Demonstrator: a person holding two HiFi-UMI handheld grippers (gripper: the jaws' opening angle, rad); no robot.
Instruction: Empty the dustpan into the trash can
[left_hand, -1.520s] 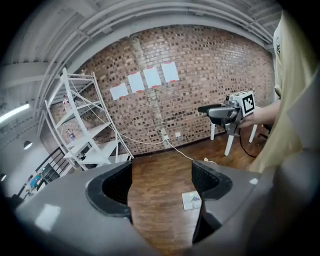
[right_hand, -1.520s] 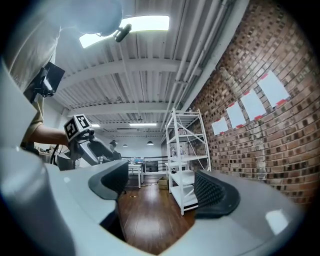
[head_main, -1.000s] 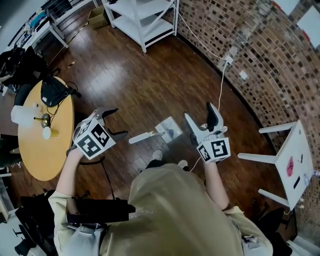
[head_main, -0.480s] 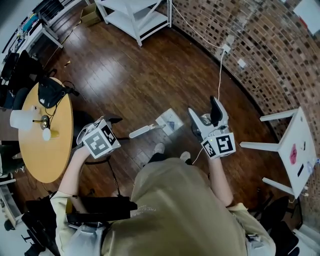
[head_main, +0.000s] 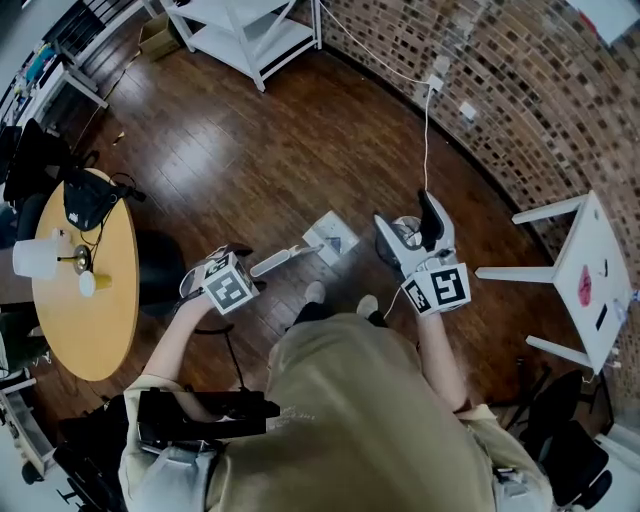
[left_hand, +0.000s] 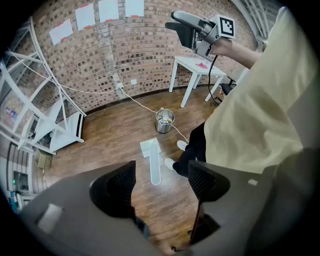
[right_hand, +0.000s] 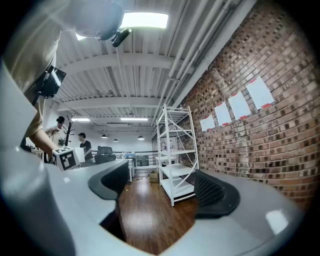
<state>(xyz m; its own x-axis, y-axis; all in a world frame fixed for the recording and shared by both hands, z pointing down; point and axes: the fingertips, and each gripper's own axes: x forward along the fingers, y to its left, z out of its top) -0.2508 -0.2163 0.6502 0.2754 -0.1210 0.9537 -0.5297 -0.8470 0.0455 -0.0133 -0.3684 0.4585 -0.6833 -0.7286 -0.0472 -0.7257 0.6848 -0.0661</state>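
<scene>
Head view: dustpan (head_main: 330, 238) on wooden floor (head_main: 250, 150) near brick wall (head_main: 540, 80); my left tool (left_hand: 161, 187), just narrowing, and right tool (head_main: 404, 212) gape empty.

wood floor (head_main: 250, 150), dustpan (head_main: 327, 239), likely metal can (left_hand: 164, 121)

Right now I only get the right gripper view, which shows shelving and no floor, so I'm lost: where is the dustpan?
Observer: The dustpan lies on the wooden floor just ahead of the person's shoes, with its handle toward the left gripper.
Operator: Has the left gripper got hold of it?
Observer: No. Its jaws stand apart, having just closed a little, with nothing gripped. The handle lies on the floor beyond them.
Operator: And the trash can?
Observer: The trash can, a small metal bucket, stands on the floor beyond the dustpan's pan end, beside a white cable.
</scene>
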